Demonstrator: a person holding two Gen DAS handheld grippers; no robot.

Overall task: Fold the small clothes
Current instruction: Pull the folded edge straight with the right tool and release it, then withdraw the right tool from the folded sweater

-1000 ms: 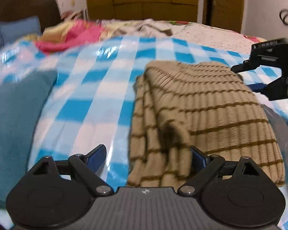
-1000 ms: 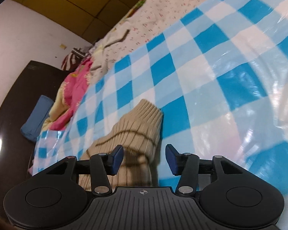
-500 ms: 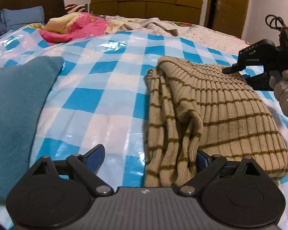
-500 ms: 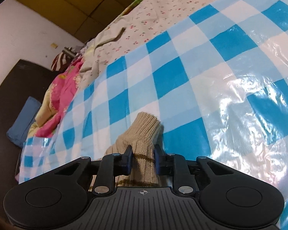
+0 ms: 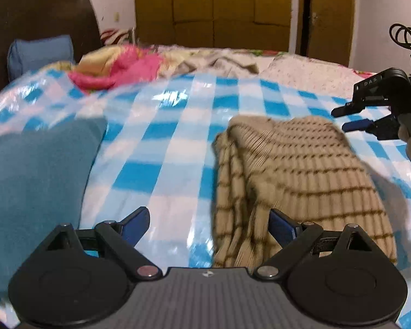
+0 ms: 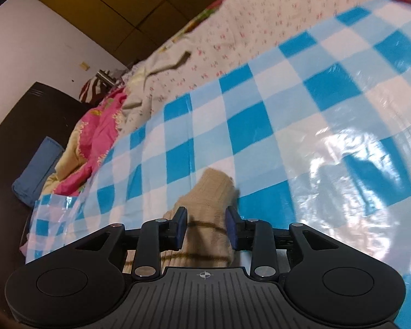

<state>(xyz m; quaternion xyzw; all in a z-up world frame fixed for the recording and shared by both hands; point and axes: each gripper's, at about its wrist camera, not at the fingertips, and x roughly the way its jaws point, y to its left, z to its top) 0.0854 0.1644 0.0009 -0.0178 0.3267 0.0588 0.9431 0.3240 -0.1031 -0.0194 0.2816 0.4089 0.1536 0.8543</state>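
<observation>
A tan ribbed sweater with thin brown stripes [image 5: 296, 170] lies folded on the blue-and-white checked plastic sheet [image 5: 172, 142]. My left gripper [image 5: 209, 222] is open just above the sweater's near left edge, holding nothing. My right gripper [image 6: 207, 224] stands with its jaws partly apart on either side of the sweater's cuff [image 6: 213, 189], the pads no longer pressing it. The right gripper also shows in the left wrist view [image 5: 367, 115] at the sweater's far right corner.
A teal cloth [image 5: 33, 181] lies left of the sweater. A pink and yellow blanket [image 5: 117, 65], a blue pillow [image 5: 38, 52] and a dark headboard [image 5: 41, 19] are at the far end. A floral sheet [image 6: 233, 35] covers the bed beyond the plastic.
My right gripper closed on the cuff half a second ago and has now opened off it. My left gripper stayed open and lifted slightly back from the sweater's edge.
</observation>
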